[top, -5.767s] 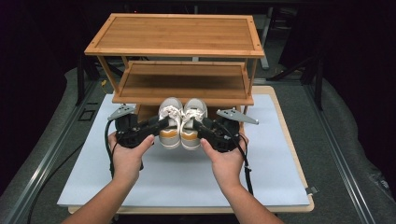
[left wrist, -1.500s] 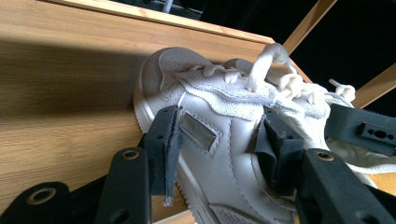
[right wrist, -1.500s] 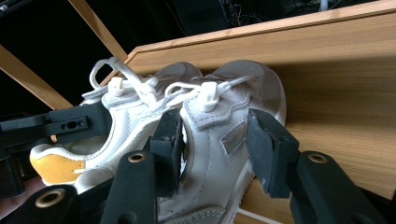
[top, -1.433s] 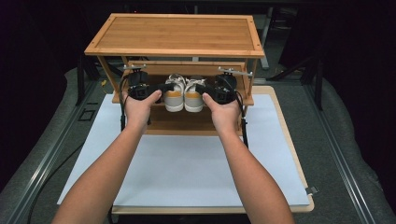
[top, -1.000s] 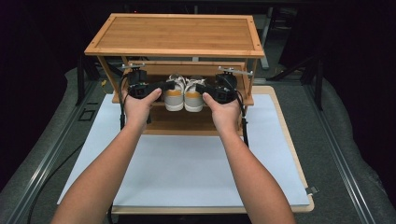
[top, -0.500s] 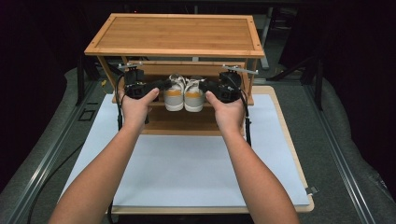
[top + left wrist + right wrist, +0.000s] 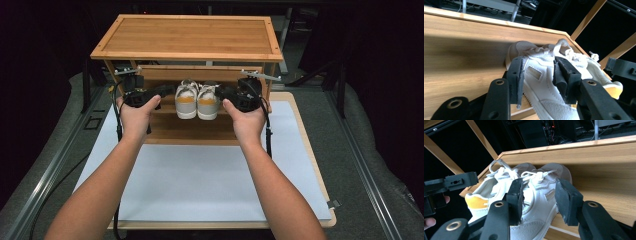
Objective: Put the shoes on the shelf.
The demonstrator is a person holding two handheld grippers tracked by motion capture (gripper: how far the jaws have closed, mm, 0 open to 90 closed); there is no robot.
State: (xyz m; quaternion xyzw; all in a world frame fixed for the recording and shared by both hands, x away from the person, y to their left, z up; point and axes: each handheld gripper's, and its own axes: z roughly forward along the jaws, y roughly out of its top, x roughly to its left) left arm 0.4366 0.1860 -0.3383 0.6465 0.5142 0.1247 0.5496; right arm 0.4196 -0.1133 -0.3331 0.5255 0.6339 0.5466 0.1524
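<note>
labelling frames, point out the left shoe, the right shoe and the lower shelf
left shoe (image 7: 185, 102), high view, on its orange heel patch
right shoe (image 7: 208, 103), high view, on its orange heel patch
lower shelf (image 7: 190, 131), high view, on its bare front board

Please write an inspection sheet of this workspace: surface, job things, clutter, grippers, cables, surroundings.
Surface: white mat on a wooden board; a two-level wooden rack stands at its far end.
Job's things: pair of white shoes with yellow heel tabs, side by side on the lower shelf, heels toward the person.
Clutter: nothing seen.
Grippers: left hand-held gripper open, jaws just closing, beside the left shoe; right hand-held gripper open beside the right shoe.
Cables: one black cable trails from each gripper.
Surroundings: dark; grey floor, metal rail at left.
</note>
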